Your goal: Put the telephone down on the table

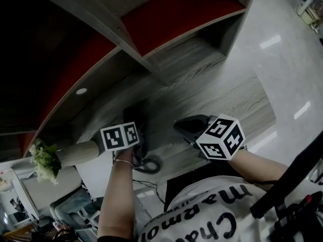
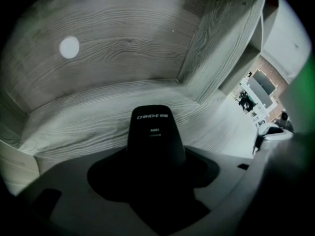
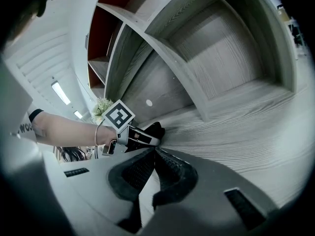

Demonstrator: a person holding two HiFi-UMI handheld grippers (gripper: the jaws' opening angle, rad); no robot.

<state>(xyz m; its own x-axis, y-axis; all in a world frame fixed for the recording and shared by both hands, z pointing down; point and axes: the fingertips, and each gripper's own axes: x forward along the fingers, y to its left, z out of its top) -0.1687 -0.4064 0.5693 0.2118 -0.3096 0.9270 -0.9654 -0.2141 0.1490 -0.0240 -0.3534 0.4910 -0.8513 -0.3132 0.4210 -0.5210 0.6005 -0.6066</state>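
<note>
A black telephone handset point(image 2: 153, 129) with small white print on its end sticks out forward between the jaws of my left gripper point(image 2: 153, 167), which is shut on it. In the head view the handset point(image 1: 132, 116) lies low over the grey wooden table point(image 1: 227, 92), left of centre, and its coiled cord point(image 1: 147, 164) hangs by the table's near edge. I cannot tell whether the handset touches the wood. My right gripper point(image 1: 187, 126) hovers to the right of it, its tips together and nothing between them. The right gripper view shows the left gripper point(image 3: 132, 137) with the handset point(image 3: 155, 130) beyond the right gripper point(image 3: 155, 150).
Wooden shelf compartments with red backs point(image 1: 176, 14) rise behind the table. A wooden upright point(image 1: 151, 67) divides the back. A green plant point(image 1: 45, 160) stands at the table's left end. Shiny floor point(image 1: 287, 84) lies to the right.
</note>
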